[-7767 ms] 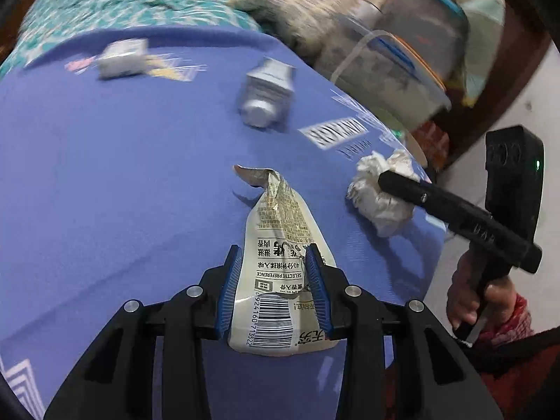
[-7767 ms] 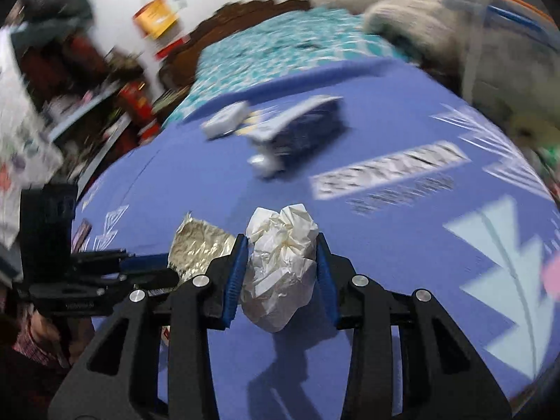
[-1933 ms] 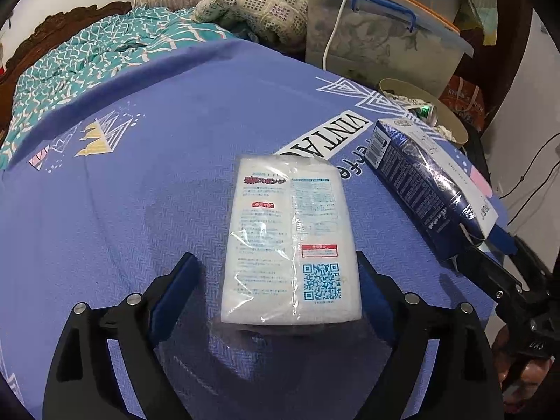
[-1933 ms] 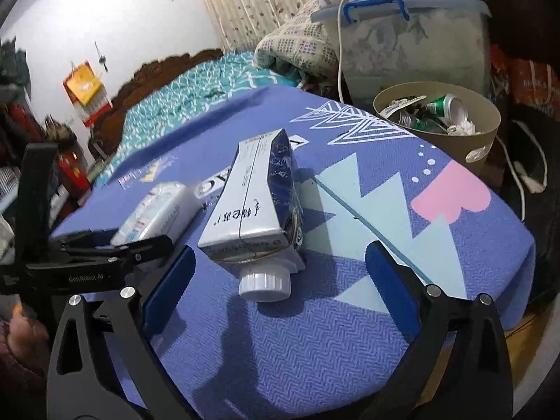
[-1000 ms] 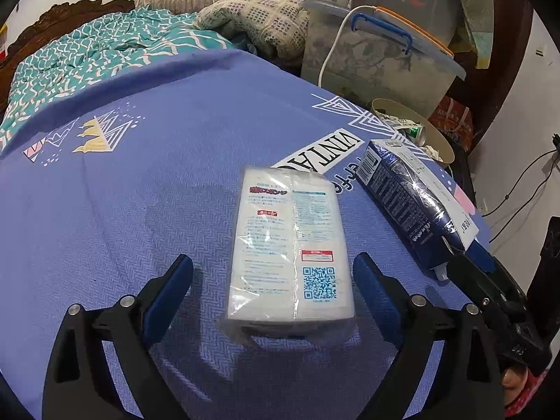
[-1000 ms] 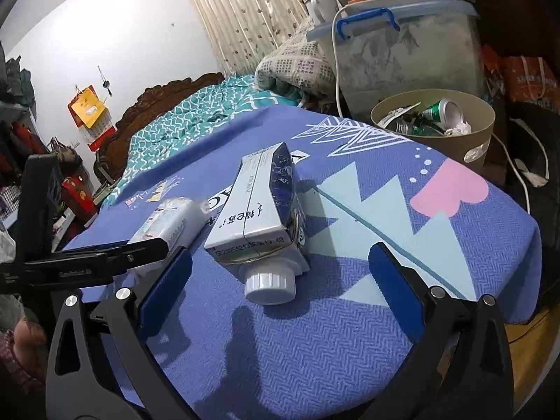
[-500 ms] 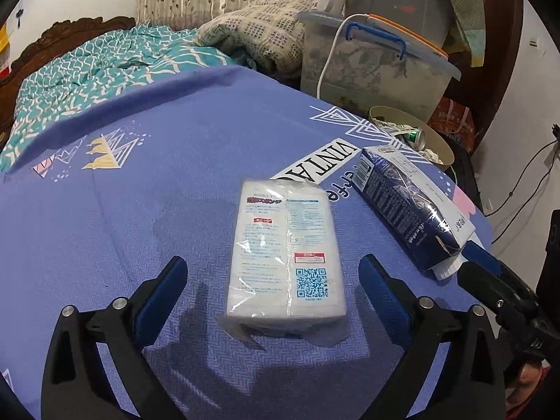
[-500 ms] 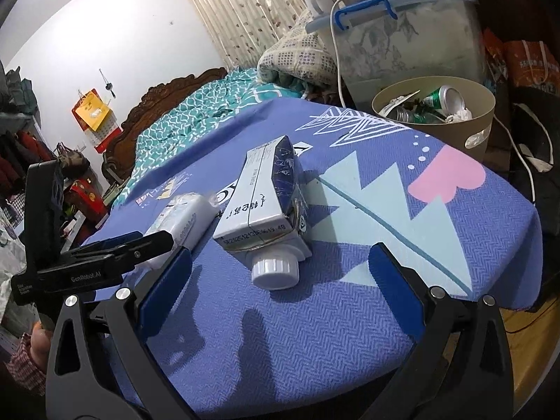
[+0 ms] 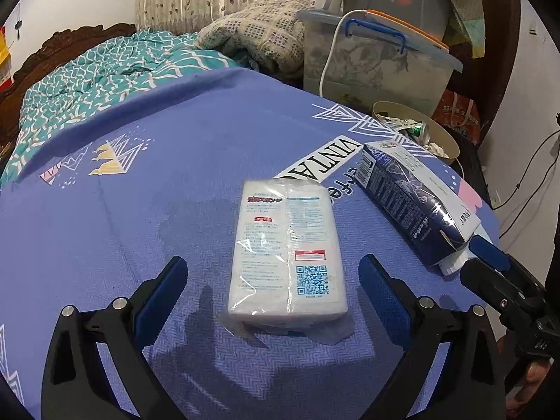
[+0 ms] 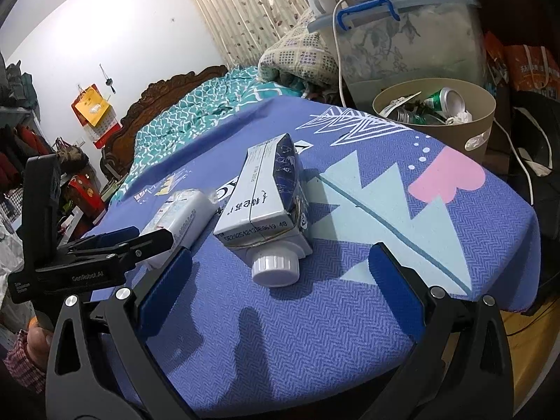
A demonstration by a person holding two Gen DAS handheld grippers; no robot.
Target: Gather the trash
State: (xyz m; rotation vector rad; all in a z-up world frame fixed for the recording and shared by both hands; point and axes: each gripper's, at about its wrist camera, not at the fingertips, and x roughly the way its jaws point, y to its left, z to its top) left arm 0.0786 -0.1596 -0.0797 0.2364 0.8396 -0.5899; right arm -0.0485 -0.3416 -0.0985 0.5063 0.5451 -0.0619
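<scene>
A white plastic-wrapped tissue pack (image 9: 287,248) lies flat on the blue cloth (image 9: 140,217). Its near end sits between the pads of my left gripper (image 9: 271,273), which is open wide and touches nothing. To the right lies a blue and white drink carton (image 9: 413,196) on its side. In the right wrist view the carton (image 10: 266,189) points its white cap (image 10: 276,267) at my right gripper (image 10: 280,262). That gripper is open, with gaps on both sides of the cap. The left gripper (image 10: 115,248) shows at the left beside the pack (image 10: 182,213).
A tan bin (image 10: 437,136) holding cans and paper stands past the cloth's far right edge. Behind it are a clear storage box (image 10: 402,42) and a folded blanket (image 9: 259,31). A teal bedspread (image 9: 105,80) lies at the back. The cloth drops off at the right edge.
The left gripper has drawn back slightly and tilted, so the pack sits a little farther out between wider jaws. The right gripper and the carton have stayed put.
</scene>
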